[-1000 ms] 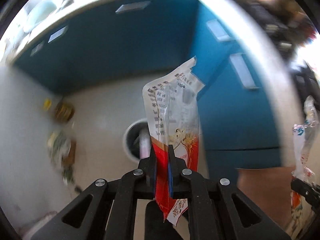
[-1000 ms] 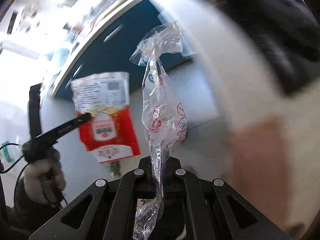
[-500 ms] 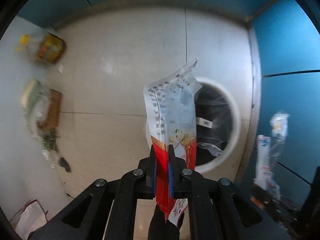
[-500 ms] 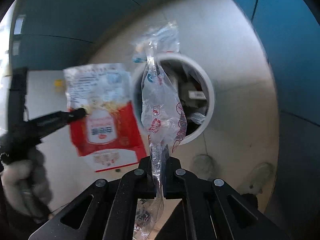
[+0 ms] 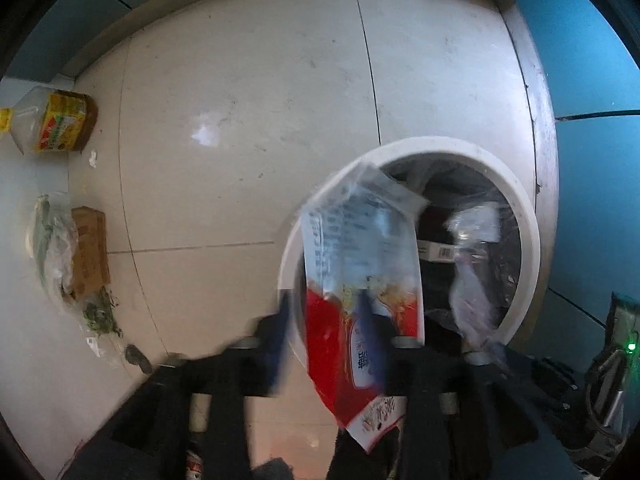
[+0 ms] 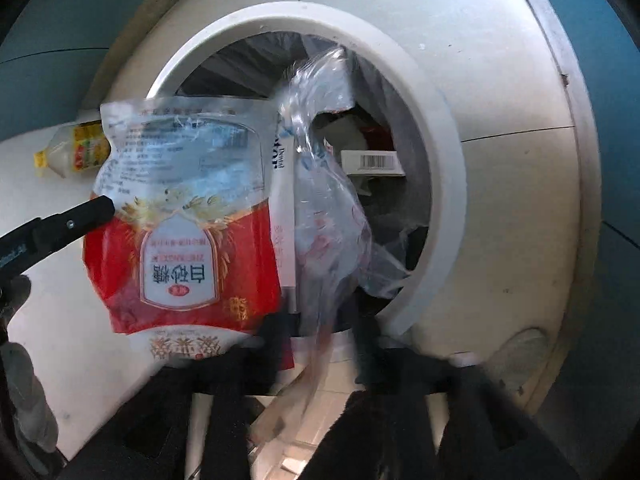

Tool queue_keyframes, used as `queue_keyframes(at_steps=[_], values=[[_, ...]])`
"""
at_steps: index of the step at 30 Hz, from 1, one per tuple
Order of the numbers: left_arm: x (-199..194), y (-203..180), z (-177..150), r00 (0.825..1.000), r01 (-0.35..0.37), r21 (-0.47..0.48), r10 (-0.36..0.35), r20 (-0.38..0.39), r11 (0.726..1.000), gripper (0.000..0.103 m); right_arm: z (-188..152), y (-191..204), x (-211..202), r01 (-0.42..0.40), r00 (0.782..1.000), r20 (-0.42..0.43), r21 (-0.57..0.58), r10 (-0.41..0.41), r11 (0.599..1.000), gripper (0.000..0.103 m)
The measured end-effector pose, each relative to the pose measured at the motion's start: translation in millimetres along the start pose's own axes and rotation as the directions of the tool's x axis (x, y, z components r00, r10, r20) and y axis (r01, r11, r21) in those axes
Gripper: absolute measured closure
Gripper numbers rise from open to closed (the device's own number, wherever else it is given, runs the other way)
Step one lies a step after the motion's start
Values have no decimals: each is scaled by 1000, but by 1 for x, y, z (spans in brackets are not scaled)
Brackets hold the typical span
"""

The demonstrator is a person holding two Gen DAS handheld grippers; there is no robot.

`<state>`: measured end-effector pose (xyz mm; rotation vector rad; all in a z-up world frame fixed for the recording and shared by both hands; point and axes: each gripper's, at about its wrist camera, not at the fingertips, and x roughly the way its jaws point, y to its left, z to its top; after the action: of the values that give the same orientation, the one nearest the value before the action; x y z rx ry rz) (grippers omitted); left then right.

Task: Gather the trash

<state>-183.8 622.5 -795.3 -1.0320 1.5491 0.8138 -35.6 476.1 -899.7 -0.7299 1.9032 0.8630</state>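
Observation:
My left gripper [image 5: 326,332] is open, its jaws spread and blurred; the red and clear sugar bag [image 5: 360,280] hangs loose between them over the round white trash bin [image 5: 516,200]. My right gripper [image 6: 320,328] is open too, and the clear plastic wrapper [image 6: 324,200] sits loose between its jaws at the bin's mouth [image 6: 440,128]. The bin holds a black liner and other trash. The sugar bag [image 6: 180,216] and the left gripper's finger [image 6: 80,216] also show in the right wrist view.
A yellow-labelled plastic bottle [image 5: 56,124] lies on the tiled floor at the left. A brown box with a plastic bag and green scraps [image 5: 76,256] lies below it. Blue walls stand behind and right of the bin.
Both grippers have moved down close to the bin and opened. The sugar bag and the clear wrapper, gripped before, now sit loose between the spread jaws.

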Motion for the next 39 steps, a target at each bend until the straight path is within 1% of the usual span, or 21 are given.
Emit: queue_keyframes(at_steps=[1,2,3,4,5,6,8,10,11,12,16,18,21,24,25,28,31,34,36,37,39], values=[[0,1,2,1000,-7,0,7,13,1000,27,0,1,-5,-10,1000,11,3,10,1000,35],[-5,3,1,999,-23,1,23,35,1000,21,2,4,-10,-6,1000,20,2,6,1000,32],[-8,3,2,998,-39,1,39,47,999,18,2,5,-15,1,999,32,-3,-1,1000,32],[-14,4,1,996,-60,0,60,62,998,18,1,7,-21,9,999,45,-9,-8,1000,31],[-19,5,-1,995,-63,-5,63,74,998,18,0,9,-28,24,998,62,-15,-23,1000,26],[-22,8,-4,995,-61,-6,61,84,998,18,-3,9,-37,40,996,77,-21,-38,999,15],[-35,10,-12,989,-81,-7,81,120,997,17,-8,14,-57,112,986,127,-40,-106,993,0],[-51,10,-22,984,-88,-3,87,157,996,11,-17,25,-80,191,968,176,-54,-179,980,0],[-60,10,-28,980,-87,-7,87,177,996,11,-24,29,-93,235,954,206,-54,-219,971,0],[-73,11,-37,975,-93,-11,93,204,996,11,-37,30,-103,249,947,224,-54,-231,967,0],[-115,7,-67,955,-115,-16,115,273,993,11,-78,47,-155,326,901,318,-52,-294,944,0],[-138,5,-85,951,-97,-24,100,292,995,11,-97,51,-181,335,889,350,-55,-296,941,0],[-175,2,-112,944,-86,-32,92,318,996,11,-132,61,-219,355,857,416,-45,-305,934,0],[-214,0,-144,932,-73,-51,86,353,996,11,-171,72,-269,348,829,482,-44,-285,937,0],[-234,0,-160,924,-58,-64,78,374,996,11,-187,76,-290,353,815,505,-42,-285,935,0],[-278,-1,-197,904,-40,-89,74,422,995,11,-225,80,-335,334,798,547,-50,-254,941,0],[-327,-8,-241,870,-44,-100,87,484,994,11,-276,85,-387,345,753,616,-68,-233,936,0],[-380,-12,-290,837,-33,-122,95,539,992,11,-322,87,-430,328,735,650,-92,-193,940,0],[-406,-13,-317,821,-18,-132,90,563,991,11,-360,89,-463,325,721,672,-117,-166,939,0],[-424,-15,-337,812,-13,-137,90,577,990,11,-379,90,-480,314,718,681,-132,-145,940,0],[-447,-18,-363,801,12,-136,72,594,991,11,-410,93,-504,309,711,693,-155,-120,938,0]])
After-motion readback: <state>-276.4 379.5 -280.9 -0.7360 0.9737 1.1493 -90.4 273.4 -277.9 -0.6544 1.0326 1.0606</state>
